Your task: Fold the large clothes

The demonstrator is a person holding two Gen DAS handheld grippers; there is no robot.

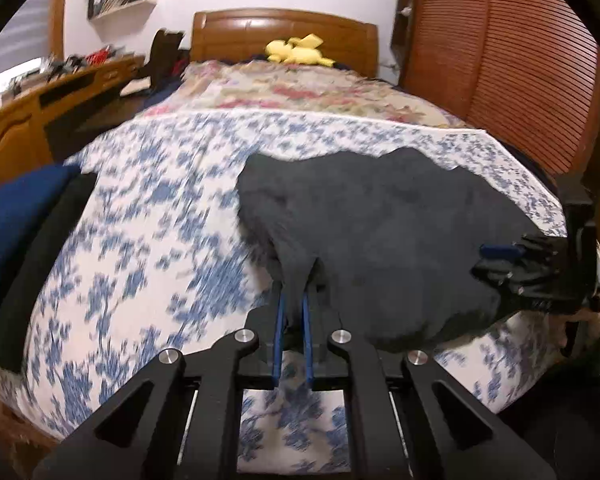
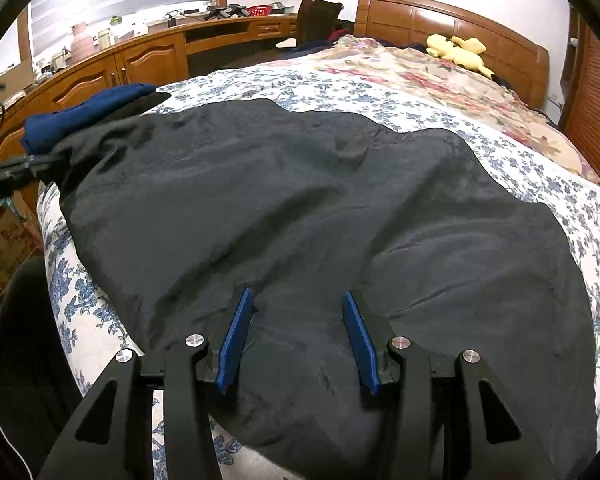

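Folding barely begun — black garment [image 2: 320,216] lies spread, rumpled, on bed [image 2: 572,216]. Left gripper [image 1: 294,292] pinches its left edge; right gripper [image 2: 298,300] hovers wide apart over near hem — all folds remain.

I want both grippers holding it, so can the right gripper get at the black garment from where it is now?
Probably yes: the right gripper is open directly over the black garment, nothing between. The left gripper already pinches its edge.
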